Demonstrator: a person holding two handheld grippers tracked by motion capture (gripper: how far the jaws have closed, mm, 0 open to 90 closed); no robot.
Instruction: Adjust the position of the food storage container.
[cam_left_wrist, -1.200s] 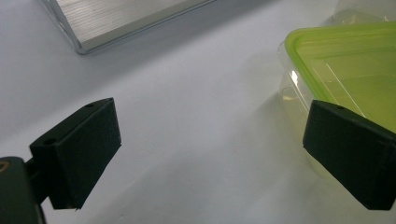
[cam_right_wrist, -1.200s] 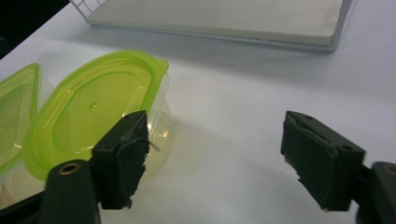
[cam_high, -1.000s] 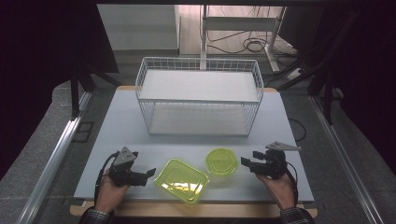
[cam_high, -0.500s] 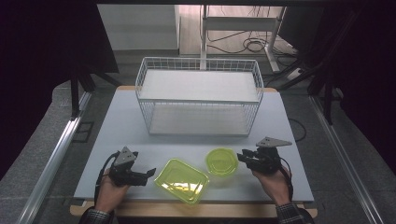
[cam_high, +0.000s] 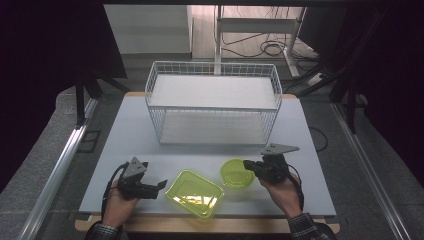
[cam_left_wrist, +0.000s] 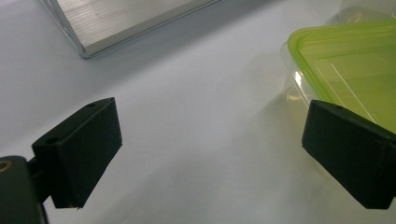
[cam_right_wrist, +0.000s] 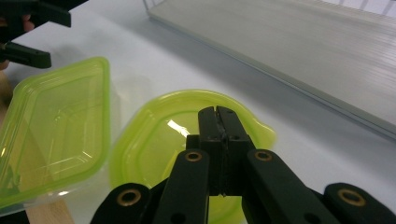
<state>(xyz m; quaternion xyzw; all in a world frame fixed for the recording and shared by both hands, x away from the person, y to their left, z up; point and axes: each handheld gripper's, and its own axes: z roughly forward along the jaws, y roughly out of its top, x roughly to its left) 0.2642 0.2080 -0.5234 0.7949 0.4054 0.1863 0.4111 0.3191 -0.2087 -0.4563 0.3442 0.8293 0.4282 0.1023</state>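
A round yellow-green tub (cam_high: 234, 174) sits on the white table near the front, right of a rectangular clear box with a yellow-green lid (cam_high: 195, 193). My right gripper (cam_high: 248, 165) hovers at the round tub's right rim. Its jaws have just been closing and now meet, shut, with nothing between them (cam_right_wrist: 218, 116), above the tub (cam_right_wrist: 154, 140). My left gripper (cam_high: 159, 186) rests left of the rectangular box, open, and the box's corner (cam_left_wrist: 345, 60) lies just beyond its right jaw. The space between its pads (cam_left_wrist: 210, 154) holds bare table.
A white wire basket (cam_high: 212, 107) with a pale floor stands at the back middle of the table (cam_high: 130, 130). Its near edge (cam_right_wrist: 303, 51) runs just past the round tub. The table's wooden front lip (cam_high: 240, 224) lies close behind both hands.
My right gripper has moved left to the round tub's rim and lifted slightly, and its jaws have come together. The left gripper and both containers have stayed put.
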